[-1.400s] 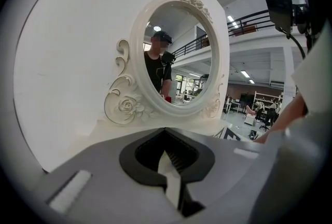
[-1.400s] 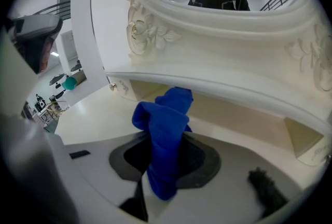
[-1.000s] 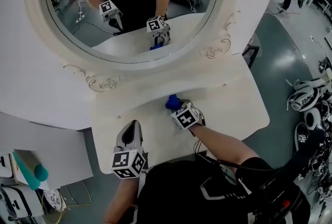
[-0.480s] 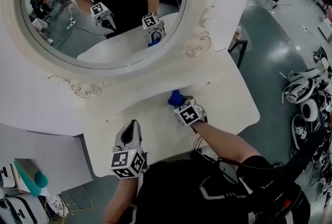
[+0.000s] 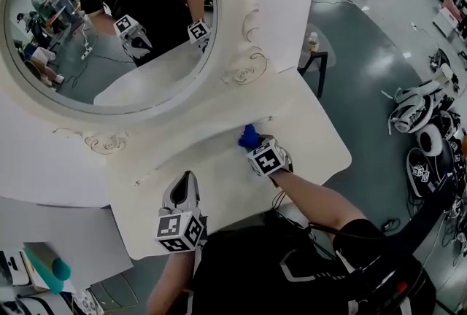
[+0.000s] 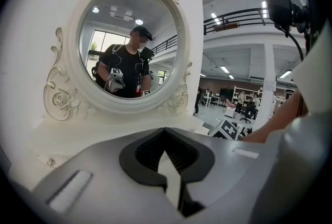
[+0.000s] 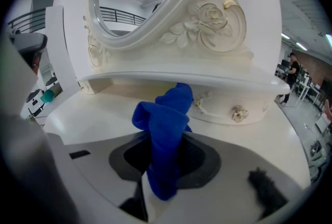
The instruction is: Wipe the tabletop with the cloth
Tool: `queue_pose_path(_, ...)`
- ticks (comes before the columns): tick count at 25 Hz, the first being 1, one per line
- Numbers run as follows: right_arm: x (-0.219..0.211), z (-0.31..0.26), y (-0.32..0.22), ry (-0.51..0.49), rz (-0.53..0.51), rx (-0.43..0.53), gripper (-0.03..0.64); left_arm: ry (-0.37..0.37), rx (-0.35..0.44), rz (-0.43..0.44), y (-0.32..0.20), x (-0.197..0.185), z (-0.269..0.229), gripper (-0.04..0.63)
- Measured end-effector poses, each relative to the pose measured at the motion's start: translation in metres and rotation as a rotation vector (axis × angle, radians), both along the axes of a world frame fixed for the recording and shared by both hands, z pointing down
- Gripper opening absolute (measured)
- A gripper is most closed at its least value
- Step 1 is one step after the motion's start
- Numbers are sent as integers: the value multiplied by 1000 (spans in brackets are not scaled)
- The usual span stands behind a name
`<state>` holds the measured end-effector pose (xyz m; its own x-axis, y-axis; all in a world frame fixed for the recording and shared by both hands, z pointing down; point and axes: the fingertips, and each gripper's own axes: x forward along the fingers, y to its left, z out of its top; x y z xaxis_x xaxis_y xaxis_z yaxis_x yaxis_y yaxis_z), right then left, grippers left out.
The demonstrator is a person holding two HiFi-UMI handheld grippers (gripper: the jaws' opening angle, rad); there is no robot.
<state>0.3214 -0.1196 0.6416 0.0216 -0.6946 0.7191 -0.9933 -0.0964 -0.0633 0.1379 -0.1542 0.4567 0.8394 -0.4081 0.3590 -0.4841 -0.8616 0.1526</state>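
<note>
1. Currently, the right tool is pinching a blue cloth. The cloth stands bunched up out of the jaws, and its free end hangs over the back part of the white dressing-table counter, close to the low drawer tier under the oval mirror.
2. The left tool hangs over the front left part of the counter with its jaws pressed together on nothing.
3. To wipe well, tilt the right tool down so that a broad fold of cloth, not the jaw tips, bears on the surface. As bunched, only a small patch would probably touch.
4. Work in overlapping strokes from the back edge toward the front, so that no strip is missed.
5. Take care near the small drawer knob and the carved trim, where the cloth could snag.
6. Hold the left tool clear of the wiping path.
7. Markings: no brand, label or legible writing is visible. The cubes on both tools carry only black-and-white square patterns.
</note>
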Motion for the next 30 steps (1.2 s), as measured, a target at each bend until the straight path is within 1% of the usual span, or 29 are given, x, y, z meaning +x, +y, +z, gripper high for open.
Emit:
queue_pose_path(7,30,0,21,1,45,11,121,-5,1,49,14,28,-1,9)
queue_pose_path(19,84,-2,50,-5,130,28,121,-22,6,105,36,69,0,9)
queue_pose_path(27,127,-4,71,37,147,21,121,-25,14,129,41,90,-3,9)
queue_pose_path(30,141,1,80,18,194,9,121,-31,12,135,41,96,-2,9)
